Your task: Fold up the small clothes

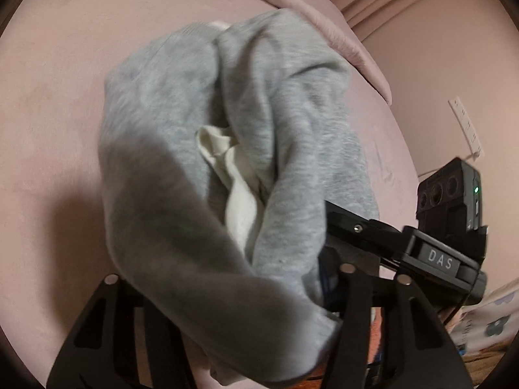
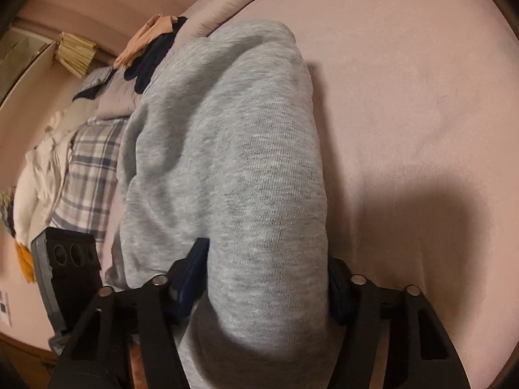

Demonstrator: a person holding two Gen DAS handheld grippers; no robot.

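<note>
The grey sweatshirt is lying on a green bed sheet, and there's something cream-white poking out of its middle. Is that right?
Almost. The bed sheet is pink, not green; both wrist views show that. The rest holds: in the left wrist view the grey sweatshirt lies on it with cream-white fabric showing at its middle.

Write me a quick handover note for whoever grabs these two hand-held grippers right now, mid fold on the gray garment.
Left hand-held gripper: gray garment bunched between its fingers; the cloth hides the pads, so the grip is unconfirmed.
Right hand-held gripper: blue pads on either side of a thick roll of the same gray garment; it looks clamped.
Garment: over the pink bed sheet, crumpled, cream lining showing in the middle.
Other clothes: plaid piece and a dark pile lie at the bed's far side.
Done: garment picked up at two points.
Left: spread it flat, fold it, set it aside, then the other clothes.
</note>
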